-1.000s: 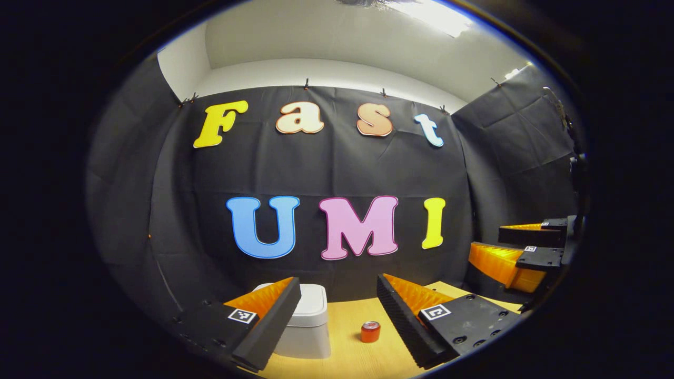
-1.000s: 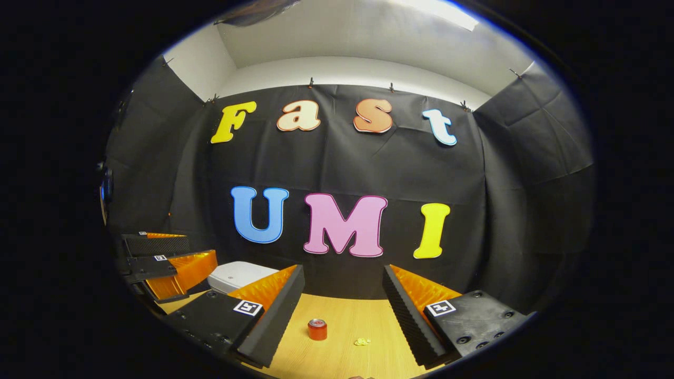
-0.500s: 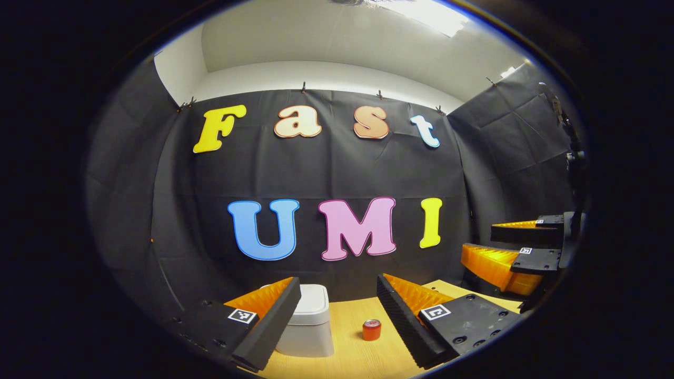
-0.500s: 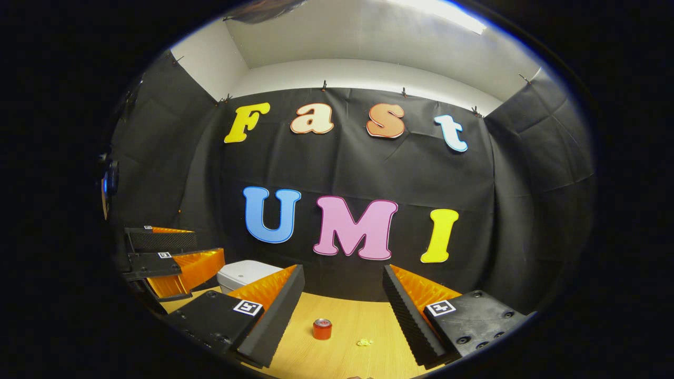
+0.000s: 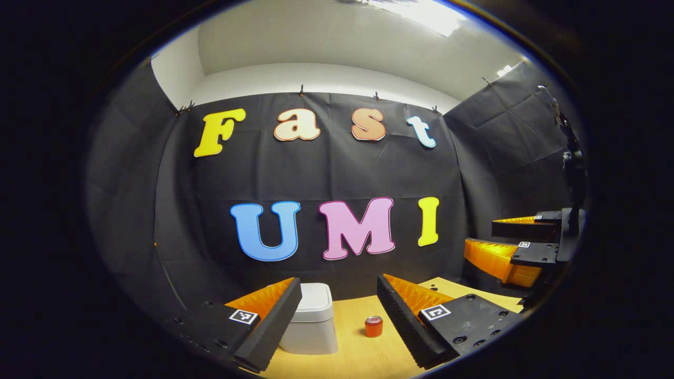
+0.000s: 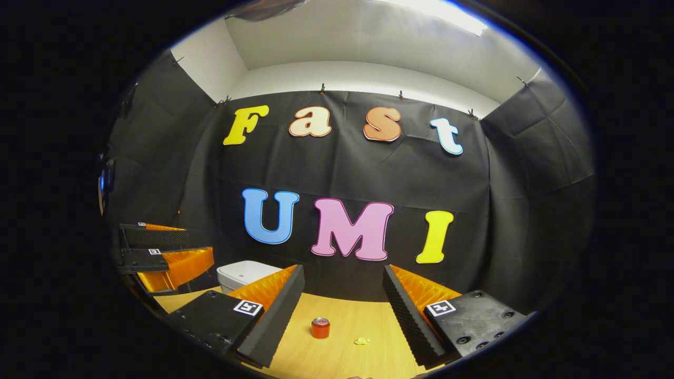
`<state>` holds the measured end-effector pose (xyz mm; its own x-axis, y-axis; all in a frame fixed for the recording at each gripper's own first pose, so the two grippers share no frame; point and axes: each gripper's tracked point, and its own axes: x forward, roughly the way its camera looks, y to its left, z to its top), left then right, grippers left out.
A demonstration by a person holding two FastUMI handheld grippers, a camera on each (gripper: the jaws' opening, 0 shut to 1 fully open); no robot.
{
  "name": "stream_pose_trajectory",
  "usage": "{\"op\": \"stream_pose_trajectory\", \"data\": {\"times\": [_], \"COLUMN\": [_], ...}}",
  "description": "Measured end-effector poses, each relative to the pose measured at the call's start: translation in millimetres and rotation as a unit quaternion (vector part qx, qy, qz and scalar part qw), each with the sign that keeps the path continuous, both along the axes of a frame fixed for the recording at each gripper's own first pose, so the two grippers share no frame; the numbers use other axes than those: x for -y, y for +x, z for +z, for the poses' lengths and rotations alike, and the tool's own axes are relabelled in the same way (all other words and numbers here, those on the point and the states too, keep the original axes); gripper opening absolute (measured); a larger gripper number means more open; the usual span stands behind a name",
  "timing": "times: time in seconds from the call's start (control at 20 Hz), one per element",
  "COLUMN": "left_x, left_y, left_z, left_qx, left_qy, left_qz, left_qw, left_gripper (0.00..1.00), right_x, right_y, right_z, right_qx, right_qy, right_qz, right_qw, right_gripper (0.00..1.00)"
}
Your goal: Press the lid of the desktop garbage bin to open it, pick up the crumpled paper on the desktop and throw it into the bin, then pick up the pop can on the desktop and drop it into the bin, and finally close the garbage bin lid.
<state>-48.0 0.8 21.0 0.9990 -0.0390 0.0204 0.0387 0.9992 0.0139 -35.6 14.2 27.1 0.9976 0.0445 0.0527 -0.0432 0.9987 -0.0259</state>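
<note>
Left gripper [image 5: 337, 321] spread, empty, bin [image 5: 311, 326] just ahead with lid down; guess I press the lid next.

We see a wood-grain desktop [image 6: 342, 352], a smooth plastic garbage bin [image 5: 310, 329], a glossy metal pop can [image 6: 319, 328] and crumpled paper [image 6: 361, 341].

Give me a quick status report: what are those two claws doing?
Left gripper and right gripper open, empty. White plastic bin lid shut; red pop can and yellow crumpled paper untouched on wooden desktop. Nothing blocking.
</note>
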Motion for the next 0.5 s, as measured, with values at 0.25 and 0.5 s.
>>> {"op": "stream_pose_trajectory", "data": {"times": [0.25, 0.5], "left_x": [-11, -22], "left_y": [11, 41], "left_z": [-3, -22], "left_qx": [-0.012, -0.044], "left_qy": [-0.004, -0.021], "left_qz": [0.014, 0.026], "left_qw": [1.000, 0.998], "left_gripper": [0.95, 0.78], "right_x": [5, 12], "right_y": [2, 15], "right_z": [6, -8], "right_qx": [0.012, 0.003], "right_qy": [-0.003, -0.009], "right_qz": [-0.002, 0.000], "right_qw": [1.000, 1.000], "right_gripper": [0.96, 0.96]}}
